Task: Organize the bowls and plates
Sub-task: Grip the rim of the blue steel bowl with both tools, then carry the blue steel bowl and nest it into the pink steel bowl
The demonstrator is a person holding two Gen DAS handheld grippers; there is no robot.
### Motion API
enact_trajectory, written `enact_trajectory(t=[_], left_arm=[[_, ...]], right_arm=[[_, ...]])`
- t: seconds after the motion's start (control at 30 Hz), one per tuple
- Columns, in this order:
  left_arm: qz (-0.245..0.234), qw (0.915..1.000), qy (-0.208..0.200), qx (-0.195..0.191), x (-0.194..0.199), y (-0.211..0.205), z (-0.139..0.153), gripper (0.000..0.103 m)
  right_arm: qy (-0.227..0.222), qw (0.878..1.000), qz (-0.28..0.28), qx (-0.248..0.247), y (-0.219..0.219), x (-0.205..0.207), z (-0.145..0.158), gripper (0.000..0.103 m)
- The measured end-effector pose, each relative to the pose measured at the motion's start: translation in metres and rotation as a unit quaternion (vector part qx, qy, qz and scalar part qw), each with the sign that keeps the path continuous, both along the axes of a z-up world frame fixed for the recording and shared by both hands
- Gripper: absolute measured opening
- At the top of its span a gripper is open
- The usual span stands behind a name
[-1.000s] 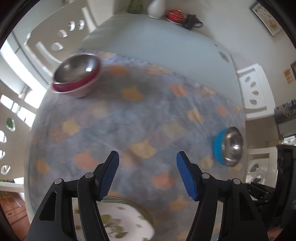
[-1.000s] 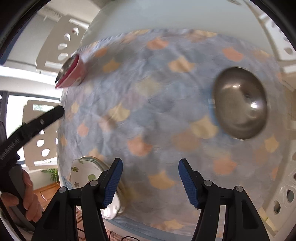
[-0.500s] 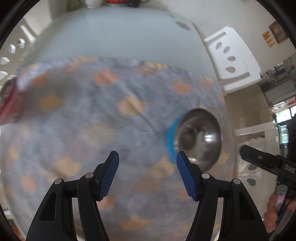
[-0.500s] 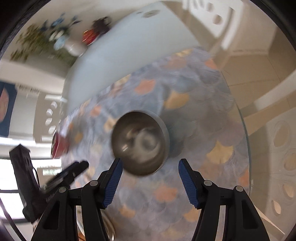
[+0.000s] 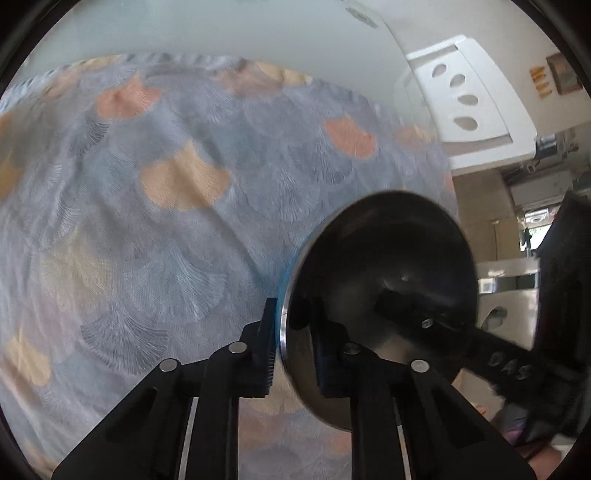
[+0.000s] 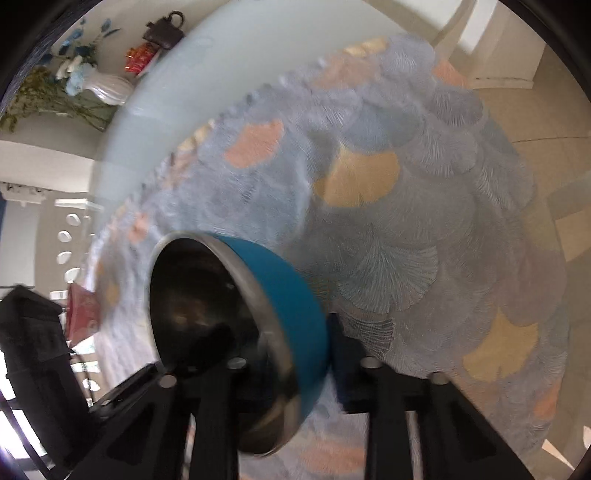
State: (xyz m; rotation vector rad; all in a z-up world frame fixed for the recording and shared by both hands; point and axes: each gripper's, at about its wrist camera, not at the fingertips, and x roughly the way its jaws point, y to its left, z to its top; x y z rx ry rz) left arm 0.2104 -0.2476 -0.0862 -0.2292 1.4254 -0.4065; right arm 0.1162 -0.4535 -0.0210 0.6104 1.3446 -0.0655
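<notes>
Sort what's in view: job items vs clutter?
Job:
- blue-sided steel bowl, clamped by left gripper and right gripper
- red-sided bowl

Lying about:
- white vase of flowers
- dark teapot
- white chair
- patterned tablecloth

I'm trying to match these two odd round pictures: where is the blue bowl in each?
Left wrist view: blue bowl at lower right, its rim between the left gripper fingers.
Right wrist view: lower centre-left, its rim between the right gripper fingers.
Shared landmark: the patterned tablecloth under it.
</notes>
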Motion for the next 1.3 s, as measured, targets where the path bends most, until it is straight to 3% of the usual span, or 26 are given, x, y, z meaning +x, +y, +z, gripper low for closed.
enact_trajectory(t=[0.1, 0.33, 0.63, 1.0, 1.3], left_arm=[[-0.01, 0.9999, -0.004, 0.0, 0.002, 0.008, 0.004, 0.012], [0.0, 0.9997, -0.023, -0.001, -0.002, 0.057, 0.031, 0.012], [0.045, 0.9979, -0.047, 0.001, 0.002, 0.164, 0.073, 0.012], [0.104, 0.9902, -0.091, 0.015, 0.023, 0.307, 0.123, 0.012], [0.13, 0.9867, -0.095, 0.019, 0.045, 0.387, 0.122, 0.013]], right_arm=[[-0.013, 1.0, -0.015, 0.009, 0.002, -0.005, 0.002, 0.019], [-0.024, 1.0, 0.01, 0.002, 0.045, -0.001, 0.022, 0.018], [-0.049, 0.997, 0.064, 0.004, 0.151, 0.011, 0.059, 0.018], [-0.079, 0.987, 0.137, 0.01, 0.298, 0.056, 0.1, 0.018], [-0.085, 0.98, 0.178, -0.001, 0.39, 0.088, 0.099, 0.018]])
